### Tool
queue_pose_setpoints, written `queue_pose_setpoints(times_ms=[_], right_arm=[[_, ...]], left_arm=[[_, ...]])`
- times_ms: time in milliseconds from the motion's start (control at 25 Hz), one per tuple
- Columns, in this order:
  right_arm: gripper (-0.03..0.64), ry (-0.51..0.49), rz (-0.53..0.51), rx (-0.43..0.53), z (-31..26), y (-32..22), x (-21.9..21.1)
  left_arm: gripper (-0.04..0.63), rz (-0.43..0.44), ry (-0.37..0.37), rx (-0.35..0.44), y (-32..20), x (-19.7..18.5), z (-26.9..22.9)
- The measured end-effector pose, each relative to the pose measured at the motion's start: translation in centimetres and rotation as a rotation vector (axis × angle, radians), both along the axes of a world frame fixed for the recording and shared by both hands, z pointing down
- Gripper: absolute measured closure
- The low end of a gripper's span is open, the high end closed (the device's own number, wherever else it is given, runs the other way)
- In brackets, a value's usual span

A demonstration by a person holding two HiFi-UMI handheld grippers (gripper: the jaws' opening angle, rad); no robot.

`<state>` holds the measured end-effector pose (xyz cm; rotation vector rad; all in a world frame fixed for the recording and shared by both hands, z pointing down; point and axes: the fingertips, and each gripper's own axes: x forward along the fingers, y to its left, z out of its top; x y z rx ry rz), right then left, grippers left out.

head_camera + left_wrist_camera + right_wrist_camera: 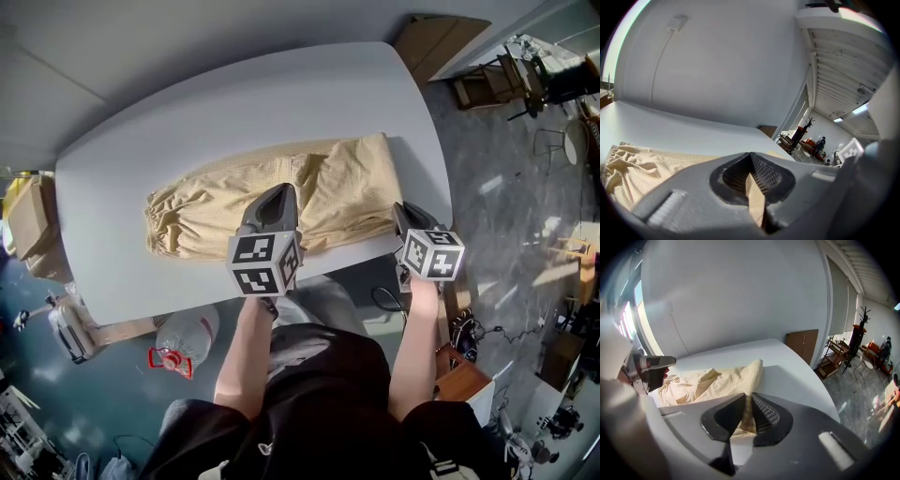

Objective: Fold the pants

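Note:
Cream pants point(216, 211) lie lengthwise across the white table point(234, 103), gathered waistband at the left. My left gripper point(278, 194) sits over their near edge at mid-length, shut on a fold of the cloth; in the left gripper view a strip of fabric point(755, 197) stands pinched between the jaws of that gripper point(750, 157). My right gripper point(405, 216) is at the pants' right end near the table's edge. In the right gripper view the pants point(717, 383) run into the right gripper point(746, 401), and its jaws are shut on that cloth.
A plastic water bottle point(183, 342) stands on the floor by my left leg, with a cardboard box point(28, 220) further left. The table's right edge drops off just past the right gripper. A brown board point(436, 42) leans at the far right corner.

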<state>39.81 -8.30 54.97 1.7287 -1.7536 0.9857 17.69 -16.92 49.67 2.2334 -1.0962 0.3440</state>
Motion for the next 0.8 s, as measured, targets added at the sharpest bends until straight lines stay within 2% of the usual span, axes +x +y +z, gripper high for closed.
queue_pose_setpoints(times_ms=[160, 360, 800], right_arm=[[0.568, 0.052, -0.045, 0.058, -3.5, -1.1, -2.3], [0.568, 0.101, -0.13, 0.132, -8.0, -2.8, -7.1], [0.571, 0.16, -0.362, 0.285, -15.5, -5.8, -20.2]], left_arm=[[0.591, -0.056, 0.015, 0.022, 0.0, -3.7, -1.3], [0.591, -0.108, 0.039, 0.051, 0.5, -8.0, -3.2], [0.591, -0.253, 0.062, 0.116, 2.2, -18.9, -6.5]])
